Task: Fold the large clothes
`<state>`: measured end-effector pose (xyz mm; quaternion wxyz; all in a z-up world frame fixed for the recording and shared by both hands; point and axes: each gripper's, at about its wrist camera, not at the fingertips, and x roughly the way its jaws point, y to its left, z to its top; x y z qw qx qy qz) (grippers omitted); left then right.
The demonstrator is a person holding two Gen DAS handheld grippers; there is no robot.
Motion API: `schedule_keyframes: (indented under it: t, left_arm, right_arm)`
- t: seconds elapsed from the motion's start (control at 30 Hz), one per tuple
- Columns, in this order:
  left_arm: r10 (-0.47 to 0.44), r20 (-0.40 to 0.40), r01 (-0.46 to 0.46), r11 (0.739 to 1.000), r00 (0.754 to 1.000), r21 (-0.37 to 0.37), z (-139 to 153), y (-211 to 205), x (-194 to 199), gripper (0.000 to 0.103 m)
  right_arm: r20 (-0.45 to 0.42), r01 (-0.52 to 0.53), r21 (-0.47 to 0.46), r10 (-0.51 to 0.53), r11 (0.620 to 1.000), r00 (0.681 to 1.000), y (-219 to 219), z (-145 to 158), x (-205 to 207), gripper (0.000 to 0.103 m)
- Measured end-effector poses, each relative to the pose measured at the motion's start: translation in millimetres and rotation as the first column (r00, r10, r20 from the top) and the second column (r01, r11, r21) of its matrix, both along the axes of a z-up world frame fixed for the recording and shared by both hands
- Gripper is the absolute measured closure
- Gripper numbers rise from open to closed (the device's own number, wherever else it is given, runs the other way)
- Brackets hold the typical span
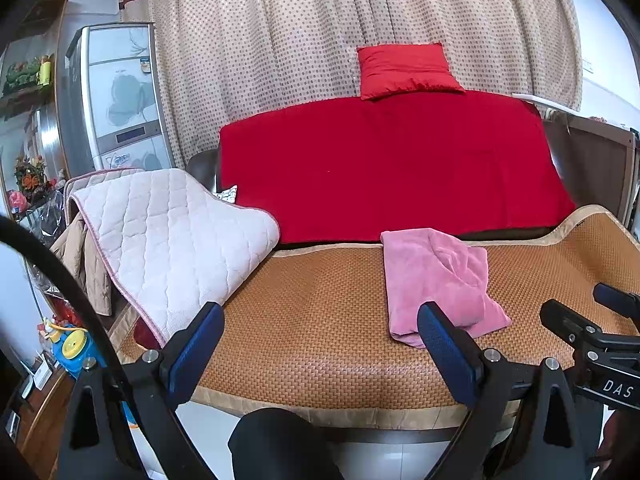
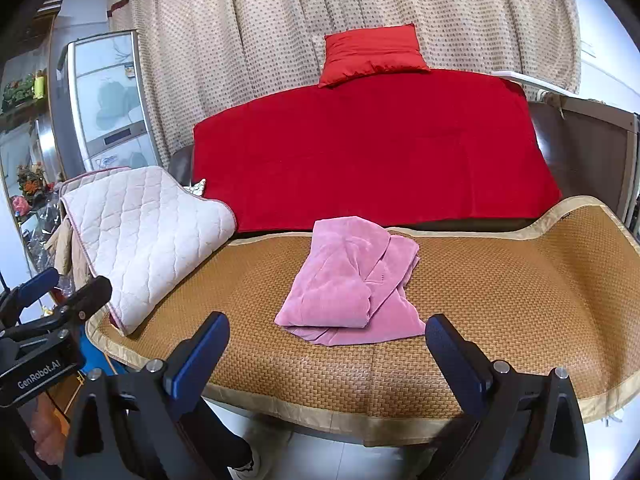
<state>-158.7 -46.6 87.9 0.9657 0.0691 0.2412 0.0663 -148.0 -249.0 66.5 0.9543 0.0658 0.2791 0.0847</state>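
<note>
A pink garment (image 1: 436, 280) (image 2: 352, 280) lies folded into a compact bundle on the woven brown mat (image 1: 320, 320) (image 2: 500, 300). My left gripper (image 1: 320, 330) hovers open above the mat's near edge, with the garment just beyond its right finger. My right gripper (image 2: 326, 338) is also open, held back from the mat's front edge, and the garment sits between and beyond its blue fingertips (image 2: 440, 332). Neither gripper touches the cloth. The right gripper's body also shows at the right of the left wrist view.
A white quilted pad (image 1: 172, 236) (image 2: 148, 236) drapes over the mat's left end. Behind the mat lie a red blanket (image 1: 384, 164) (image 2: 368, 148) and a red cushion (image 1: 404, 70). A dotted curtain hangs at the back. A cabinet (image 1: 116, 96) stands left.
</note>
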Motion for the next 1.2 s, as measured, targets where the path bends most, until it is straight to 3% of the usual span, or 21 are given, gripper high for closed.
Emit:
schedule_keyframes:
  t: [0.47,0.67,1.2]
  left_arm:
    - [0.009,-0.003,-0.009,1.000,1.000,-0.008,-2,0,-3,0.006]
    - [0.007,-0.009,-0.007,1.000,1.000,-0.016,-4,2,-3,0.006]
    - [0.003,-0.002,-0.003,1.000,1.000,-0.007,-2,-2,-4,0.006]
  right_arm:
    - [-0.008,0.002,-0.008,-0.002,1.000,1.000,8,-1,0,0.003]
    - [-0.005,0.016,-0.052,-0.016,0.998,1.000,14,-2,1,0.003]
    - [0.088,0.066,-0.165,-0.052,0.984,0.995,23,14,-12,0.003]
